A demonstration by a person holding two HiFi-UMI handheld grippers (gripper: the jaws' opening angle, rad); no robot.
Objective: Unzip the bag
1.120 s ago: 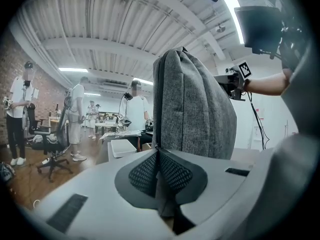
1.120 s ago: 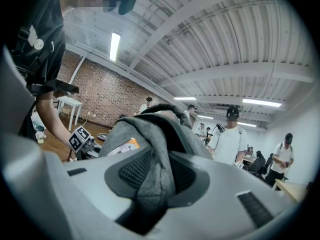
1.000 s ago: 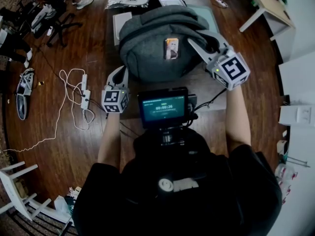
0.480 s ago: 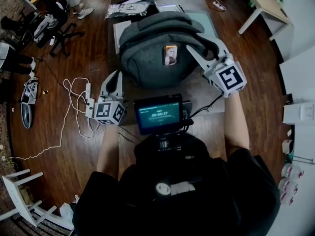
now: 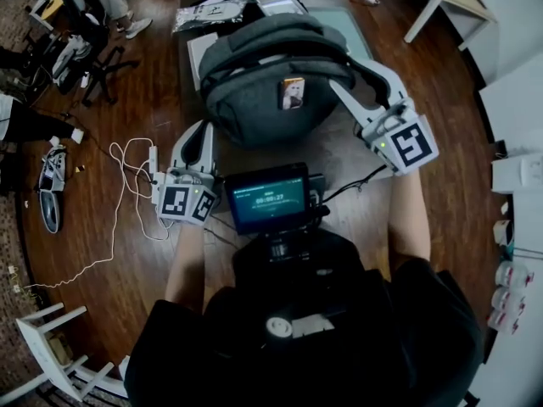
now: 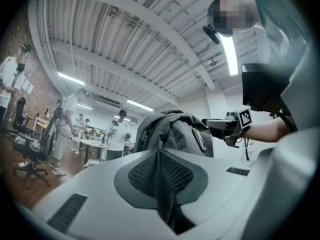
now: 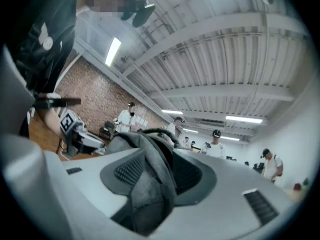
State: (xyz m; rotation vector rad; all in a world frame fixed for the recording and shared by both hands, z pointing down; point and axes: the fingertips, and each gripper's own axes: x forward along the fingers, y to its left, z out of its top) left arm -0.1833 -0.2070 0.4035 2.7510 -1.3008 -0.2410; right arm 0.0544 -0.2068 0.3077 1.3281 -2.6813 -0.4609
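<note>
Legible characters were found in one place only, the small screen [image 5: 270, 197] at centre frame of the head view. It carried a line of light digits in clock form, read as 00:00:27, with the last digit uncertain. A finer line above them could not be read. The left marker cube [image 5: 187, 202] and right marker cube [image 5: 410, 145] bore black-and-white square code patterns without lettering. Print on the packet [image 5: 210, 12] at upper left and on the tag [image 5: 293, 92] of the bag [image 5: 246, 108] was illegible.

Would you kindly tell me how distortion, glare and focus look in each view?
Head view: fisheye bends the floor planks; backpack sharp. Left gripper view: ceiling light blown white, corners dark. Right gripper view: nearest backpack fabric blurred, people behind clearer.
</note>
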